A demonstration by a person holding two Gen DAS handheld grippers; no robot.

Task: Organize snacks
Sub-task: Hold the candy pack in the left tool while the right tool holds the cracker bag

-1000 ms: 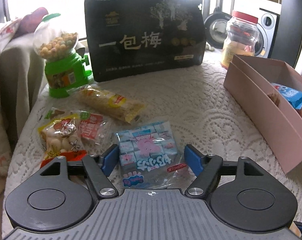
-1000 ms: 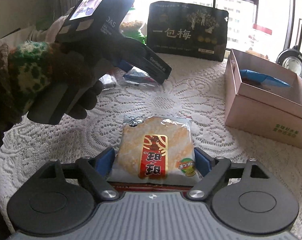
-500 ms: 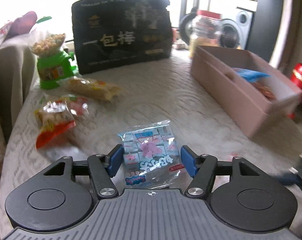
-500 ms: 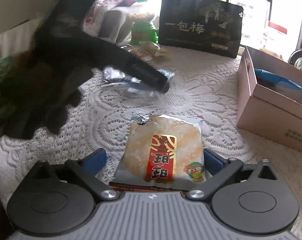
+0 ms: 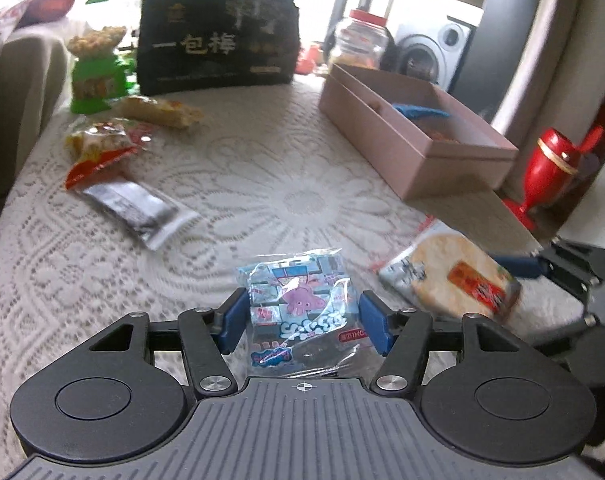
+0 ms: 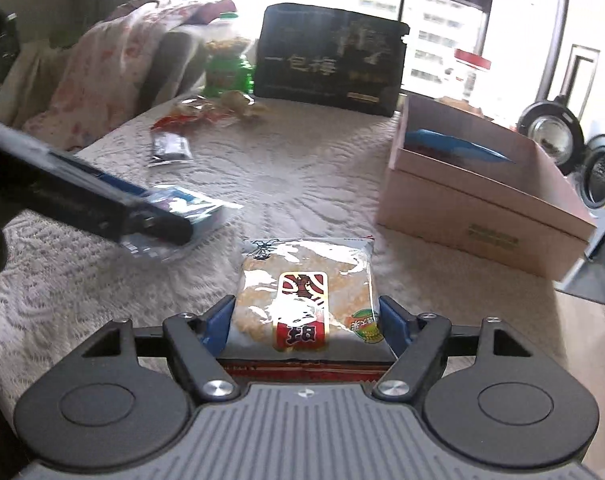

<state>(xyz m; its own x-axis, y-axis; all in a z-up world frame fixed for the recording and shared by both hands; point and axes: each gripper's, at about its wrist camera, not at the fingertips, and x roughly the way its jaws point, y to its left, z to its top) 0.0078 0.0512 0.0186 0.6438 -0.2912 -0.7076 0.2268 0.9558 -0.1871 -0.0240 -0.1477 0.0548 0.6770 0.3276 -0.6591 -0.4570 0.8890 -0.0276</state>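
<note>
Left gripper (image 5: 300,322) clamps the blue candy packet (image 5: 298,304), now lifted off the lace tabletop (image 5: 262,184), where it lay a second ago. Right gripper (image 6: 304,324) pinches the rice cracker packet (image 6: 308,300), also raised. Pink box (image 6: 482,216) has swung toward frame centre-right in both views; black sachet (image 5: 132,206) newly visible left.
</note>
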